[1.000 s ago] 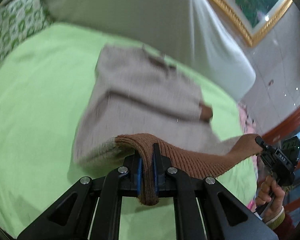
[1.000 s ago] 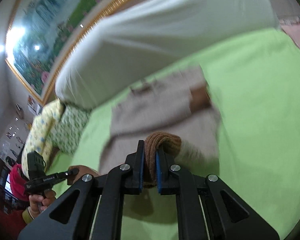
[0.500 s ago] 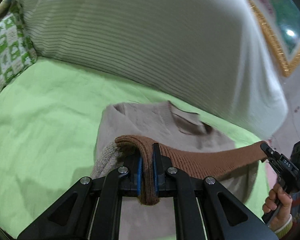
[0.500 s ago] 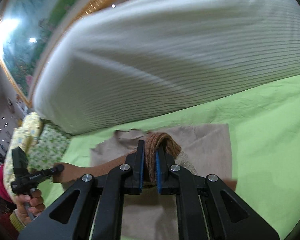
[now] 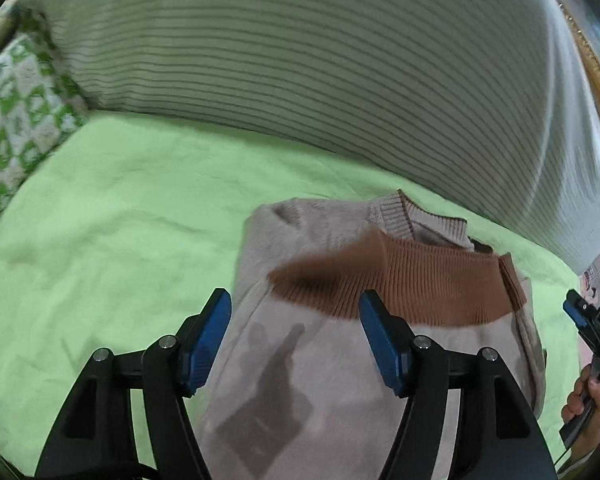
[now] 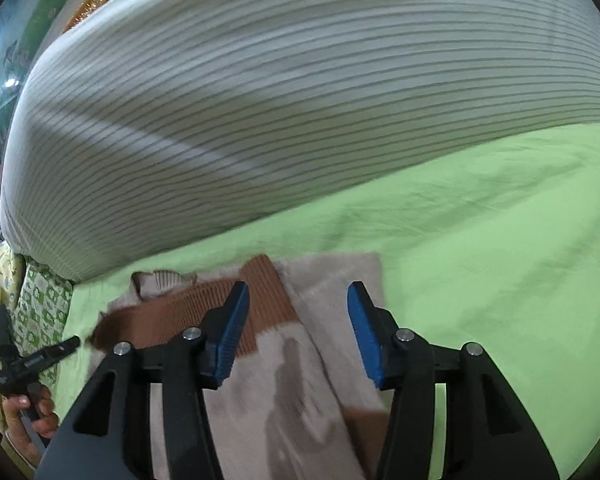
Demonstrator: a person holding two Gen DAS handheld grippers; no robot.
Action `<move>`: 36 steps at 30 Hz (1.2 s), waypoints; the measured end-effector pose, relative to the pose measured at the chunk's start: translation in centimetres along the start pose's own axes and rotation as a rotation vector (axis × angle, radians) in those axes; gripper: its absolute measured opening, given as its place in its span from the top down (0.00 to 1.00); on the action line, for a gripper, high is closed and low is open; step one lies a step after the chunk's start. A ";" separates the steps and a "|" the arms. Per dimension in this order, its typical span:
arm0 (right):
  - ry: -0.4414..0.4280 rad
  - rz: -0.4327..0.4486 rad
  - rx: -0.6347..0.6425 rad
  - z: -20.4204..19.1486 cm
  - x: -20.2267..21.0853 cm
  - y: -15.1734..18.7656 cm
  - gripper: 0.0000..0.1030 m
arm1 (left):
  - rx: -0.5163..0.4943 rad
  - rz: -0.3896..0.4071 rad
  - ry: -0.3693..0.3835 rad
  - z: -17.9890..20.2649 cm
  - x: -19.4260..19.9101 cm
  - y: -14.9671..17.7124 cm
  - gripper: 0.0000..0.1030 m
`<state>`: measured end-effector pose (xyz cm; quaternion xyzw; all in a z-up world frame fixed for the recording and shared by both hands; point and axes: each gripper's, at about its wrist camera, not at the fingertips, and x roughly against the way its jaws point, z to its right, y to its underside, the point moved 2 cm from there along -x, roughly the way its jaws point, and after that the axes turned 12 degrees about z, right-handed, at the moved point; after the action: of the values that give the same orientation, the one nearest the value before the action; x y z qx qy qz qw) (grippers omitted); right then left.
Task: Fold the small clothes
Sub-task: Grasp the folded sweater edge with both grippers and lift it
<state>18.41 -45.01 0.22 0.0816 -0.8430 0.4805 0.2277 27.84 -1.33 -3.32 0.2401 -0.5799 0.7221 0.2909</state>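
Beige sweater point(image 5: 332, 380) laid flat on green sheet point(image 5: 120, 240), near striped pillow point(image 5: 320, 72). Brown hem band point(image 5: 420, 284) brought up to just under collar point(image 5: 420, 220), so bottom-to-top fold judged basically done. Collar pointed at pillow, long axis now looks run across, alongside pillow.

Left gripper point(image 5: 294, 340) and right gripper point(image 6: 296, 328) just been opened, jaws apart, hem dropped, nothing pinched.

Next probably: one side edge to be grabbed, folded across. Even grip needed or layers get dragged.
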 end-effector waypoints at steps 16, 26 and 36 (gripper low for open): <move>0.102 -0.091 0.338 -2.0 6.2 10.9 0.31 | -0.080 -0.112 -0.191 -3.2 5.0 12.0 0.24; -0.027 -0.107 0.076 1.8 6.9 7.0 0.94 | -0.030 -0.115 -0.089 -4.1 4.7 10.8 0.92; 0.142 -0.142 -0.134 9.5 6.6 5.0 0.99 | -0.034 -0.143 -0.099 -6.0 4.6 10.3 0.69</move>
<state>7.91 -49.91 -4.69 0.0918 -0.8470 0.4105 0.3251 17.25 3.54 -8.66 0.3115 -0.5873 0.6766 0.3167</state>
